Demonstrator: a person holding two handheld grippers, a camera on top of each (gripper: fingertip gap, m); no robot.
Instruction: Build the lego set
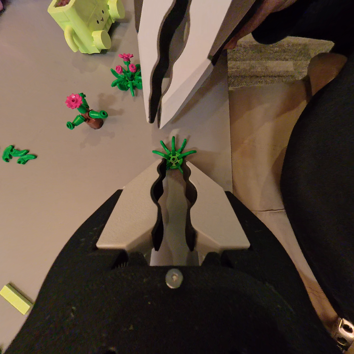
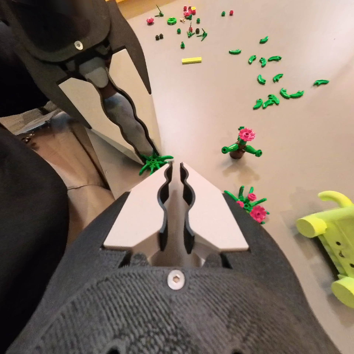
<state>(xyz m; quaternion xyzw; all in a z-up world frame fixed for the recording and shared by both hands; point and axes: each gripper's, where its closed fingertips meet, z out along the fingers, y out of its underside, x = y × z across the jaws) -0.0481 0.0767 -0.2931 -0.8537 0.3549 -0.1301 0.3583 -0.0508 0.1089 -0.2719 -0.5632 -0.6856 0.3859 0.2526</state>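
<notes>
Pinching spiky green piece (image 1: pixel 173 156), left gripper (image 1: pixel 174 162).

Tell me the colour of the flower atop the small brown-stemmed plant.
Magenta pink flower, on the brown-stemmed plant with green branches; the left wrist view shows it best.

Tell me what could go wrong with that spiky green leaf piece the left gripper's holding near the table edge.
The left gripper pinches the spiky green leaf piece only at its fingertips, so it may twist or pop free. It sits close to the table edge, so a drop could land off the table. The right gripper, narrowly open, could bend the fronds.
</notes>
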